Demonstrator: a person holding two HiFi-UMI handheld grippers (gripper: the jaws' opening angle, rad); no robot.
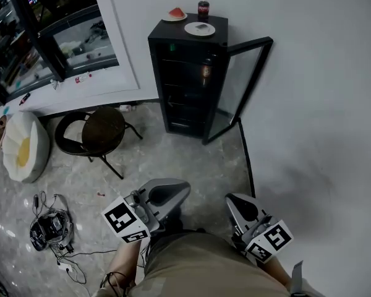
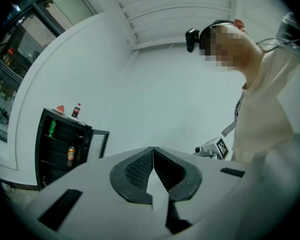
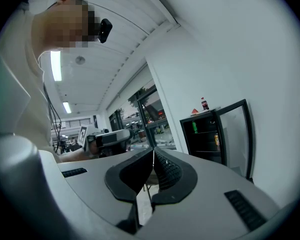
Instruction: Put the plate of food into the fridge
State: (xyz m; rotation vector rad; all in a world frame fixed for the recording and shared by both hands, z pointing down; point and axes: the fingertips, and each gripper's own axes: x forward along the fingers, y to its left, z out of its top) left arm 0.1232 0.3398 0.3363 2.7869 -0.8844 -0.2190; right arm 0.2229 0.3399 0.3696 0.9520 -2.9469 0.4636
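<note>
The head view looks steeply down from high up at the floor (image 1: 173, 159), with the fridge (image 1: 188, 73) far ahead. One camera rides on the left gripper (image 1: 176, 189), one on the right gripper (image 1: 233, 198); each looks level, close along its own jaws. All three see the fridge.
</note>
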